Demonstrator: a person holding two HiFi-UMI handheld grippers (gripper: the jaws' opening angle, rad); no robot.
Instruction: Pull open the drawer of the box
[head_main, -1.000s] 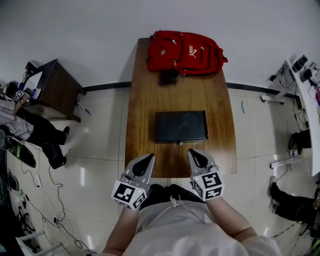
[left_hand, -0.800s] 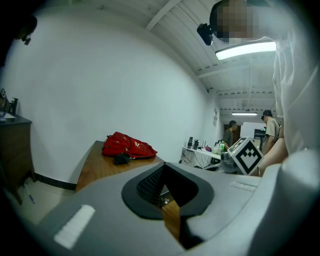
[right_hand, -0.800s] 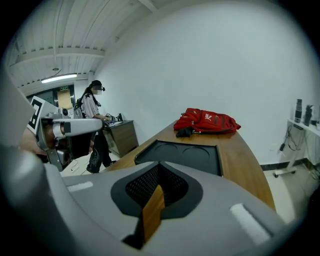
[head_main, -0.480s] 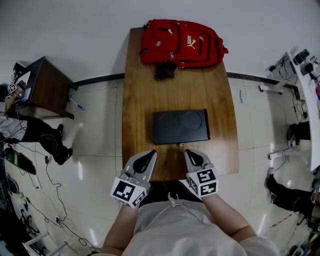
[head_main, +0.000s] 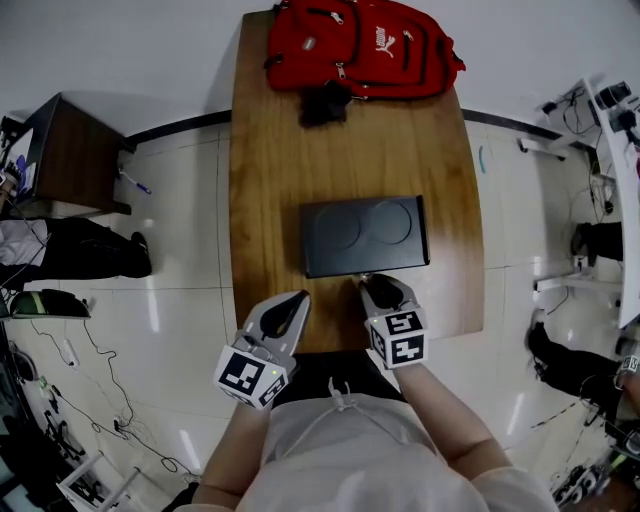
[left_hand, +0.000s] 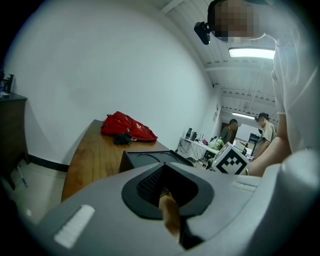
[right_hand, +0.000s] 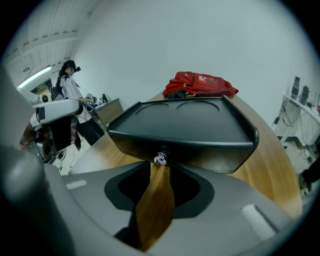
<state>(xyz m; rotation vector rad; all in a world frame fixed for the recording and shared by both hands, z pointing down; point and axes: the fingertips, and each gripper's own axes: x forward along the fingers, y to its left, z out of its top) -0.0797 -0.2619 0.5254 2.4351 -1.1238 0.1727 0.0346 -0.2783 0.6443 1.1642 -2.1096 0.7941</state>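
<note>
Here our right tool (head_main: 374, 285) is opening its jaws, the knob (right_hand: 160, 159) of the black box (head_main: 362, 235) at their tips, ungripped, mid-frame on the bench (head_main: 270, 160); our left tool (head_main: 295, 300) stays out of it at lower left, narrow and empty.

White wall (head_main: 120, 50), glossy pale tiled floor (head_main: 180, 250), long wooden worktop (head_main: 270, 180), dark side cabinet (head_main: 70, 150) left, ceiling strip light (left_hand: 251, 52) on.

The box (head_main: 364, 235) sits mid-counter (head_main: 270, 150), a backpack (head_main: 362, 47) behind it at the far end, a side table (head_main: 75, 150) on the floor (head_main: 190, 230) to the left.
</note>
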